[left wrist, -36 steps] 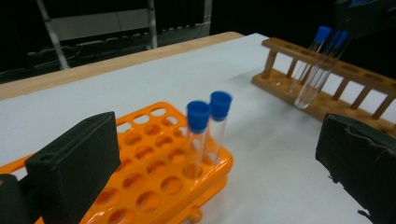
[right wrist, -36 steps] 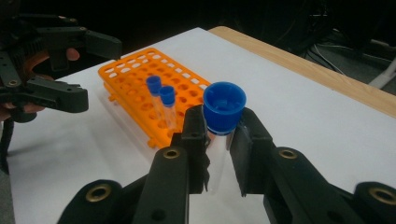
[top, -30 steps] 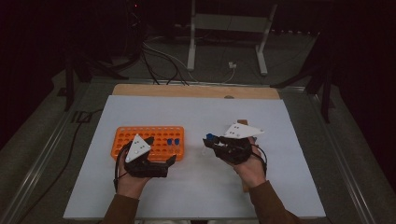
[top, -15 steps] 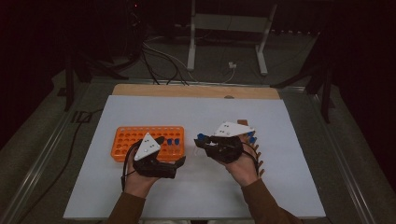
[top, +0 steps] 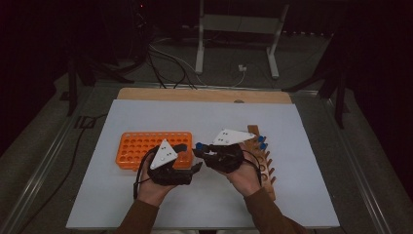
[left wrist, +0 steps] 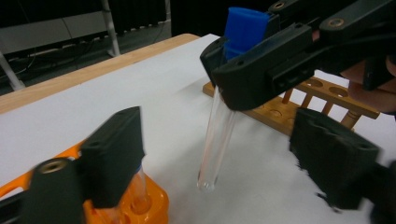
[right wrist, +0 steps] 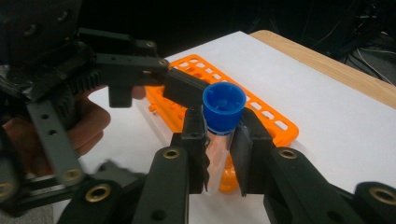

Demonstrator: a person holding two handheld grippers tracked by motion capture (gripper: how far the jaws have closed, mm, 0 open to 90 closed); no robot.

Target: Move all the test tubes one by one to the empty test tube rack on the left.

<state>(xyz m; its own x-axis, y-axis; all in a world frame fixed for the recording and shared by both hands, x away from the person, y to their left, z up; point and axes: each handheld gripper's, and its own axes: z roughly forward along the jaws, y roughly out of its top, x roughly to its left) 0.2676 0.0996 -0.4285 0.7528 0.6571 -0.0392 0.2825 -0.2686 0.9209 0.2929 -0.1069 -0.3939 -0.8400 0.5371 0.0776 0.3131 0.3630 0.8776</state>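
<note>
the clear test tube (left wrist: 215, 140) with its blue cap (right wrist: 223, 106) is clamped just under the cap between the jaws of the right gripper (top: 202, 151), hanging upright with its closed end above the white mat, between the two racks. the left gripper (top: 187, 157) reaches toward it from the left; its jaws have just been closing yet stand apart, one on either side of the tube and not touching it, as the left gripper view shows. in the high view the two grippers meet tip to tip near the middle of the table, each held in a hand (top: 155, 187) whose forearm comes in from the near edge, sleeves brown, grey three-cornered plates facing up. the orange rack (top: 134, 148) lies on the mat just left of and beyond the left gripper, and the left gripper view shows a clear tube standing in its near corner. the wooden rack (top: 265, 168) lies to the right, under and beyond the right hand, with blue caps at its far end. the white mat (top: 292, 131) covers the table, a wooden strip (top: 204, 95) runs along its far edge, and behind it the dark room holds cables and a white metal stand (top: 238, 29) on the floor.
</note>
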